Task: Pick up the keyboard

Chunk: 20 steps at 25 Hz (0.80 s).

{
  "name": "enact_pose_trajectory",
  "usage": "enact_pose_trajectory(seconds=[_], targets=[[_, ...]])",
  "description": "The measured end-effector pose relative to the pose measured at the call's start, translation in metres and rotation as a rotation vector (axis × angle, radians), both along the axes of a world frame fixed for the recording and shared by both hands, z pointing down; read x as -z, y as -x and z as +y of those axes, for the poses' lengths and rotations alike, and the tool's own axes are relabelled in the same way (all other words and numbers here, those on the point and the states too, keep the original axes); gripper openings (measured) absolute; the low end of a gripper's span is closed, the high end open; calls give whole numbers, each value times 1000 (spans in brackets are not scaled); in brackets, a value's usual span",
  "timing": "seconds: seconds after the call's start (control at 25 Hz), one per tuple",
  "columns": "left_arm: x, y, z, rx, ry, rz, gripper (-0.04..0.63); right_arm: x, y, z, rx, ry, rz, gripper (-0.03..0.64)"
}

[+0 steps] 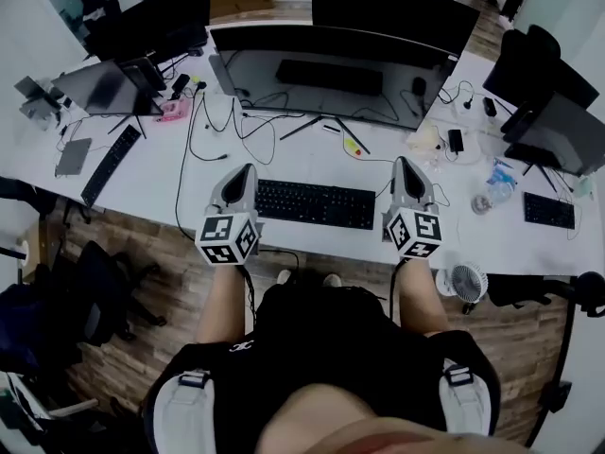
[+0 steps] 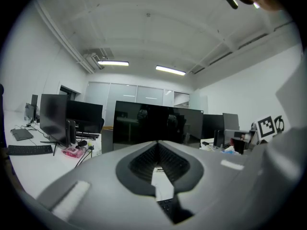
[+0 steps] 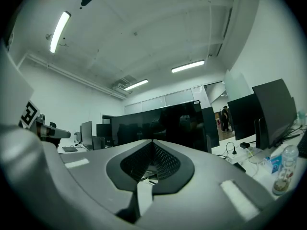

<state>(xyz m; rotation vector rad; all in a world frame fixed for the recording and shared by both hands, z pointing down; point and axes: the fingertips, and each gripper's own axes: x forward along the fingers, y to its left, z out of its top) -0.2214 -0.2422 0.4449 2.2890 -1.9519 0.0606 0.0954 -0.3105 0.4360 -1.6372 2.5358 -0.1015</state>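
Observation:
A black keyboard [image 1: 315, 202] lies flat on the white desk [image 1: 151, 192], in front of the wide monitor. My left gripper [image 1: 248, 171] hovers by the keyboard's left end, and my right gripper [image 1: 402, 163] by its right end. Both point away from me toward the monitor, and I cannot tell whether either touches the keyboard. In the left gripper view the jaws [image 2: 157, 143] meet at the tips with nothing between them, and a strip of keyboard keys [image 2: 168, 206] shows below them. The right gripper's jaws [image 3: 152, 142] are also closed and empty.
A wide curved monitor [image 1: 331, 74] stands behind the keyboard with loose cables [image 1: 236, 121] at its foot. Another keyboard [image 1: 111, 164] lies far left and a third [image 1: 548, 210] far right. A bottle [image 1: 493, 189] and a small fan [image 1: 466, 282] stand at the right.

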Motion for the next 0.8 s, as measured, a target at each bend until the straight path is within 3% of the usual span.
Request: enact_pose_trajectory(seconds=[0.4,0.56,0.8], targets=[[-30,18,-65,-72,78,-24,54,-38,-5,-44,-68,111,31,-5],[-65,37,-82,-94,162,-27,107,-79,-16,-56,-94,227,37,74],[-131,79,-91,-72,321,-49,149,-151,-31,-58,-134,405,69,94]])
